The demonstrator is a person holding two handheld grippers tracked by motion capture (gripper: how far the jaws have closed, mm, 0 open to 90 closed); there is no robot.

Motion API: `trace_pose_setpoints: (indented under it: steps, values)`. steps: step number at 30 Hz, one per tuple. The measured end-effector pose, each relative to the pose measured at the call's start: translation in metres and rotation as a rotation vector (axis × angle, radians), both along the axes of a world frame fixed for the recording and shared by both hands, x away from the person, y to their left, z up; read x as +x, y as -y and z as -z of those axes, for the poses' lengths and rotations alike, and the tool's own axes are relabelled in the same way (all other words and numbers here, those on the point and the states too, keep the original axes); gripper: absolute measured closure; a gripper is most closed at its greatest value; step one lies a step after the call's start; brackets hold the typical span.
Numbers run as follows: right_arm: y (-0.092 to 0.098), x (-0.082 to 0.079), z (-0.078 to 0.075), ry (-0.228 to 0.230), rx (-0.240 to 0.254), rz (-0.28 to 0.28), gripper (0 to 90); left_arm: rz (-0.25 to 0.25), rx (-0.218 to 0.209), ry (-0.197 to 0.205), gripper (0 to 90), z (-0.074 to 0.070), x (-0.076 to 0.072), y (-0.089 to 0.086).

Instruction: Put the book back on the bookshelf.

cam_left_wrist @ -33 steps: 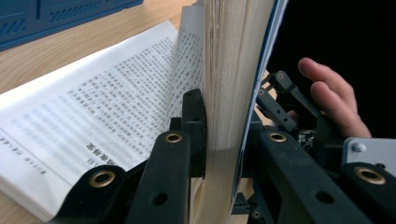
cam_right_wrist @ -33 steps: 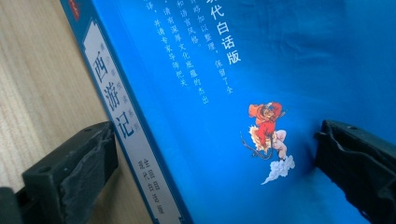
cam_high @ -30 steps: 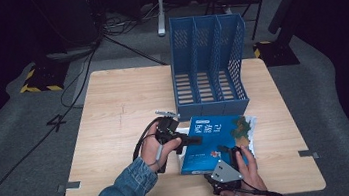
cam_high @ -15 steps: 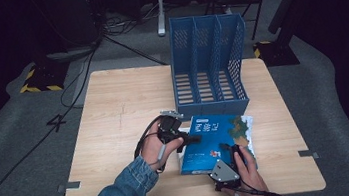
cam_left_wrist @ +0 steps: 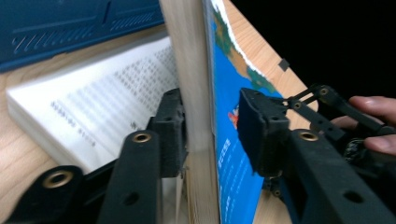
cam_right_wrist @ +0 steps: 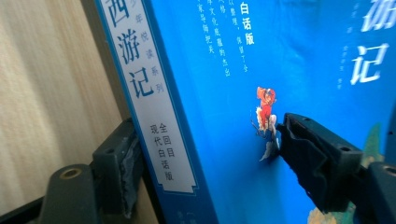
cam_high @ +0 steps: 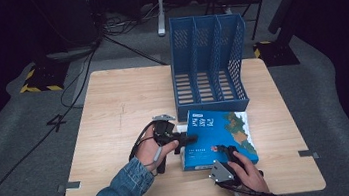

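- The blue book (cam_high: 220, 135) lies at the near right of the wooden table (cam_high: 123, 109), just in front of the blue three-slot file rack (cam_high: 208, 63), with another book, open to printed pages (cam_left_wrist: 88, 112), lying under its left edge.
- The likely step is lifting this book from both ends to stand it in the rack. To do it well, both ends should rise together so the block of pages does not sag or slide out from between the covers.
- The left gripper (cam_high: 185, 139) straddles the book's left edge. In the left gripper view one jaw sits beneath the page block and the other above the cover, close to it but not plainly pressing; I judge them spread around the book and not yet clamped.
- The right gripper (cam_high: 224, 151) comes from the near edge. Its jaws bracket the spine side, one under the book and one over the cover, with a gap visible.
- The book is a glossy blue paperback with a white spine panel (cam_right_wrist: 154, 121) bearing Chinese characters, a small red figure (cam_right_wrist: 266, 109) on the cover, and a thick cream page block (cam_left_wrist: 191, 93). The glossy cover may be slippery, so a firm squeeze is needed.
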State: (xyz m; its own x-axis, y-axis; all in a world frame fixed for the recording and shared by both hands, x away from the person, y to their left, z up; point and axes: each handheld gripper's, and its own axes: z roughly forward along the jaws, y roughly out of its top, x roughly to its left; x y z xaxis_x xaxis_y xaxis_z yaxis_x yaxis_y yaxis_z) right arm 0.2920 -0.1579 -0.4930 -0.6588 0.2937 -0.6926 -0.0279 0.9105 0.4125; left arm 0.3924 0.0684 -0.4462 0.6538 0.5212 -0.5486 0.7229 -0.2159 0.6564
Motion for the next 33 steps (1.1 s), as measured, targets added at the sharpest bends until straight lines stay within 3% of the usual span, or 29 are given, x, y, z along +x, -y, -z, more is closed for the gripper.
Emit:
trace_pose_setpoints:
  steps: [8, 12, 14, 18, 20, 24, 26, 27, 30, 33]
  values:
    - [-0.003, 0.011, 0.002, 0.041, -0.026, -0.027, 27.3, -0.019, 0.053, -0.043, 57.8, 0.014, 0.001, 0.000]
    - [-0.003, 0.015, 0.002, 0.042, -0.019, -0.012, 26.4, -0.026, 0.046, -0.067, 57.5, 0.016, 0.000, 0.000]
    - [-0.003, 0.018, 0.002, 0.043, -0.014, -0.007, 24.7, -0.030, 0.029, -0.084, 58.0, 0.016, 0.000, 0.000]
    - [-0.006, 0.022, 0.003, 0.064, -0.025, -0.024, 24.9, -0.033, -0.063, -0.171, 64.0, 0.016, 0.003, -0.002]
    - [-0.011, 0.024, 0.004, 0.072, -0.027, -0.046, 23.8, -0.024, -0.077, -0.195, 64.5, 0.015, 0.002, -0.001]
    - [-0.022, 0.028, 0.004, 0.105, -0.060, -0.050, 21.3, -0.009, -0.073, -0.174, 64.3, 0.011, 0.002, 0.002]
    - [-0.025, 0.032, 0.004, 0.120, -0.047, -0.042, 18.7, 0.002, -0.088, -0.191, 64.4, 0.011, 0.002, 0.002]
    - [-0.028, 0.037, 0.004, 0.114, -0.025, -0.037, 14.6, -0.006, -0.076, -0.172, 63.9, 0.012, 0.002, 0.002]
    - [-0.031, 0.040, 0.005, 0.125, -0.044, -0.049, 14.6, -0.021, -0.081, -0.162, 63.3, 0.013, 0.003, 0.003]
    - [-0.032, 0.042, 0.005, 0.116, -0.031, -0.042, 13.9, -0.027, -0.086, -0.166, 63.4, 0.013, 0.003, 0.003]
